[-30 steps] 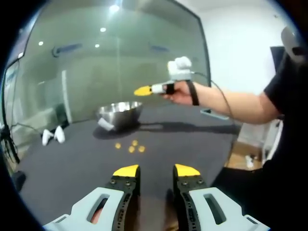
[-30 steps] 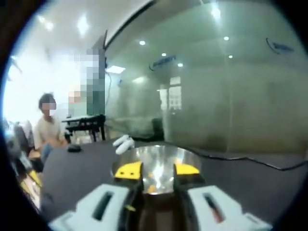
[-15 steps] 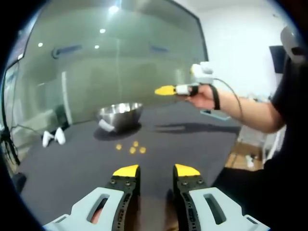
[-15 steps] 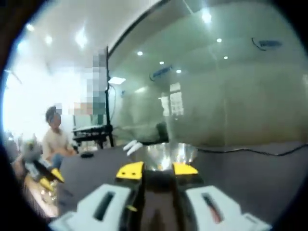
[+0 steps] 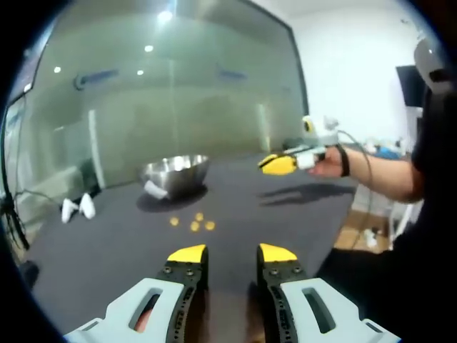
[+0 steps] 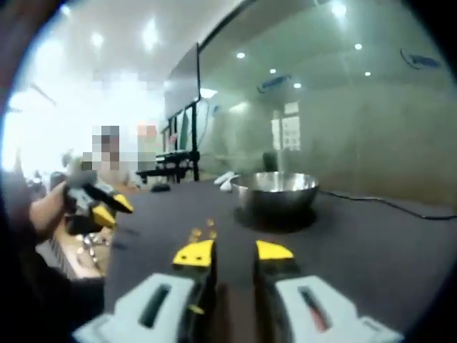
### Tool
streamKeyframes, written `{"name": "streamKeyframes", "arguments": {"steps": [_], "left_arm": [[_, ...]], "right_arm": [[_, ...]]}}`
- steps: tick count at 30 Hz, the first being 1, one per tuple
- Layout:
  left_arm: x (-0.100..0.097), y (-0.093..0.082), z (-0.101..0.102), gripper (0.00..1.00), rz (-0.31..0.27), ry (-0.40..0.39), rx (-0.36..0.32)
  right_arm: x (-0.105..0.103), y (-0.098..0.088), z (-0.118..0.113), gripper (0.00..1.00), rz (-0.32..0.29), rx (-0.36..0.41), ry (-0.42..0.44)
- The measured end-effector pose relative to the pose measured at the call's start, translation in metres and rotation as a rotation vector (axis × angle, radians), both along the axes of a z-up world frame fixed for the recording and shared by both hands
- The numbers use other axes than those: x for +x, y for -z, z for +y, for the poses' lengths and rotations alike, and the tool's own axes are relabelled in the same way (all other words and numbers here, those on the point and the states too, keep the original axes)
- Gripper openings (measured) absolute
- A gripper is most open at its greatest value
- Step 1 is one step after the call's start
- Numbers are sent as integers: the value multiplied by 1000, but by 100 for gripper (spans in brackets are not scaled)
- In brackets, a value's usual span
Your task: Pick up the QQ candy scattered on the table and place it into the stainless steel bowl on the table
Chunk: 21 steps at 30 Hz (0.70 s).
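Observation:
The stainless steel bowl [image 5: 175, 171] stands on the dark table [image 5: 107, 257], far ahead of my left gripper [image 5: 232, 254], which is open with nothing between its yellow-tipped jaws. Several yellow QQ candies [image 5: 194, 225] lie scattered on the table in front of the bowl. My right gripper [image 5: 280, 164] comes in from the right in a hand, above the table and right of the bowl. In the right gripper view that gripper [image 6: 233, 251] is open and empty, the bowl [image 6: 275, 193] is ahead and slightly right, and the candies [image 6: 203, 231] lie just beyond its left jaw. The left gripper [image 6: 96, 204] shows at far left.
Two small white objects [image 5: 75, 207] lie on the table left of the bowl, by a glass wall. A black cable [image 6: 385, 202] runs along the table behind the bowl. The table edge [image 5: 350, 214] is at right, with the person's arm [image 5: 378, 179] over it. People sit in the background [image 6: 107, 153].
My right gripper has drawn back from over the bowl, moving right and lower; the bowl now lies farther ahead in its view. My left gripper has stayed put.

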<state>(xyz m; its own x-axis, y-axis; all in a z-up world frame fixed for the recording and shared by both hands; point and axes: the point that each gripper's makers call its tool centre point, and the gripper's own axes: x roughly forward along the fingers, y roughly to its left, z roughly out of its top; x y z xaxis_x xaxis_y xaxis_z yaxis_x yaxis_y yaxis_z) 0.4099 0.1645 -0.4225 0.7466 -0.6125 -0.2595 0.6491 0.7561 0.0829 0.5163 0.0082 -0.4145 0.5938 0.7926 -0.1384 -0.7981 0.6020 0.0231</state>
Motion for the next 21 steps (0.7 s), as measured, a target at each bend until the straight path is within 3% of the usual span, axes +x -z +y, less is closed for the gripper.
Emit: {"name": "streamKeyframes", "arguments": {"steps": [5,9,21], "left_arm": [[-1,1,0,29,2,-3,7],[-3,2,1,29,5,-8,6],[-2,2,-3,29,8,0,12]], "right_arm": [[-4,9,5,22,10,-25,-34],[-11,18,17,22,48,-60,-108],[-13,47,58,21,35,-179,-271]]}}
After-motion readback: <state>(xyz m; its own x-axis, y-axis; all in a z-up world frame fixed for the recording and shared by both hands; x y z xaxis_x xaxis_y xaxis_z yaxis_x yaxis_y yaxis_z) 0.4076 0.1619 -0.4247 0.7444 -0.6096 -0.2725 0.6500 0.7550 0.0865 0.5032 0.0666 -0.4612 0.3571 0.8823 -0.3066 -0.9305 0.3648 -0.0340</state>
